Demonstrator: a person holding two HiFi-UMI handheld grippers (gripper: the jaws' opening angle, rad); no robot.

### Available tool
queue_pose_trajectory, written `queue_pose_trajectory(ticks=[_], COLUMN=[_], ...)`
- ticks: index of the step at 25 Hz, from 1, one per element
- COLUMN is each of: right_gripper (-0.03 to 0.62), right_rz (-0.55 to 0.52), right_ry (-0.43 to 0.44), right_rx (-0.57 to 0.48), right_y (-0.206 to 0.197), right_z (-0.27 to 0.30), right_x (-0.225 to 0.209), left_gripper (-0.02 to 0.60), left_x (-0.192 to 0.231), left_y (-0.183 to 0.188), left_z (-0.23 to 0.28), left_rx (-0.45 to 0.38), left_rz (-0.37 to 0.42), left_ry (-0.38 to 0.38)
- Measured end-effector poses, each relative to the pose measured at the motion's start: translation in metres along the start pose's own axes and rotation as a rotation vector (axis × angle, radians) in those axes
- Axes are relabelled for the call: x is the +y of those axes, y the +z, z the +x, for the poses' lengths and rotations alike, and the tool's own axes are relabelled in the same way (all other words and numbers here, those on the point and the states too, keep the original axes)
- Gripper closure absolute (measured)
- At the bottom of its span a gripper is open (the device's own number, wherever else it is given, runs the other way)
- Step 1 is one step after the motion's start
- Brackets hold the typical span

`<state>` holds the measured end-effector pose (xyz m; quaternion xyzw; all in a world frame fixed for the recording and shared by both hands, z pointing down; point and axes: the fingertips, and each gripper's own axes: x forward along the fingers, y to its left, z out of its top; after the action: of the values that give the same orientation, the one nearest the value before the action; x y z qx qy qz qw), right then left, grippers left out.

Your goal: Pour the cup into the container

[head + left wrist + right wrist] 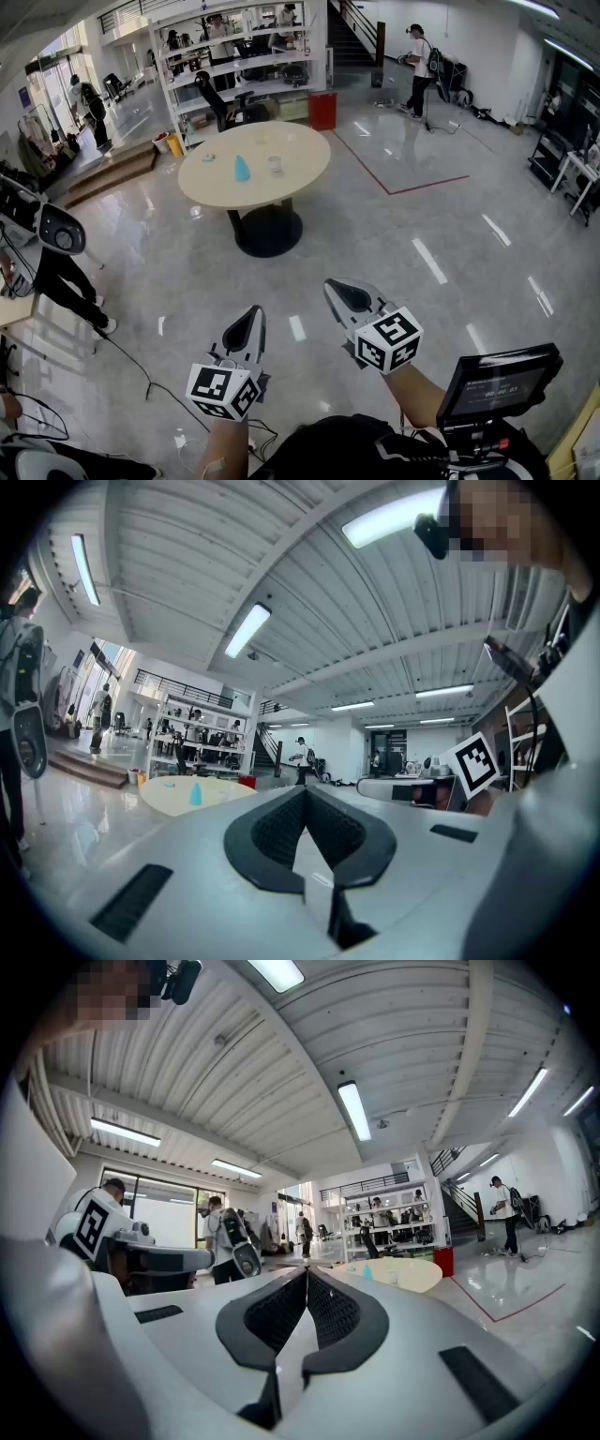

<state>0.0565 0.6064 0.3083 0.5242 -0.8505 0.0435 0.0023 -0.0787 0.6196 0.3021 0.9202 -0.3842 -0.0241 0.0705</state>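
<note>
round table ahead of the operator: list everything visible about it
The round table has a cream, smooth-looking top on a single black pedestal with a wide round foot, standing level on the glossy grey floor. On its top stand an upright teal-blue item and a small clear vessel, apart from each other near the middle; a small flat teal thing lies toward its left edge. Nobody touches it. Finer detail is too small to tell.
</note>
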Motion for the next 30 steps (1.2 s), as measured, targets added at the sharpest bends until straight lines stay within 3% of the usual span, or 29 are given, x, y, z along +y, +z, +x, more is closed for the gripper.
queue_pose_trajectory(ticks=[7, 12, 17, 26, 30], right_gripper=[0.588, 0.588, 0.588, 0.588, 0.588], right_rz=[0.028, 0.033, 0.042, 0.025, 0.037], right_ry=[-0.030, -0.002, 0.027, 0.096, 0.115], right_rx=[0.007, 0.033, 0.011, -0.030, -0.035], right_y=[-0.005, -0.014, -0.013, 0.020, 0.015], right_z=[0.017, 0.038, 0.106, 0.191, 0.225], right_x=[0.005, -0.005, -0.050, -0.155, -0.186], left_gripper=[0.592, 0.592, 0.592, 0.592, 0.592], left_x=[0.025, 0.039, 0.086, 0.127, 0.154], left_y=[-0.005, -0.009, -0.009, 0.014, 0.006], left_z=[-0.001, 0.016, 0.078, 0.201, 0.233], left_rx=[0.032, 0.034, 0.047, 0.017, 0.024], left_rz=[-0.009, -0.027, -0.020, -0.006, -0.013], left_ry=[-0.020, -0.006, 0.029, 0.096, 0.152])
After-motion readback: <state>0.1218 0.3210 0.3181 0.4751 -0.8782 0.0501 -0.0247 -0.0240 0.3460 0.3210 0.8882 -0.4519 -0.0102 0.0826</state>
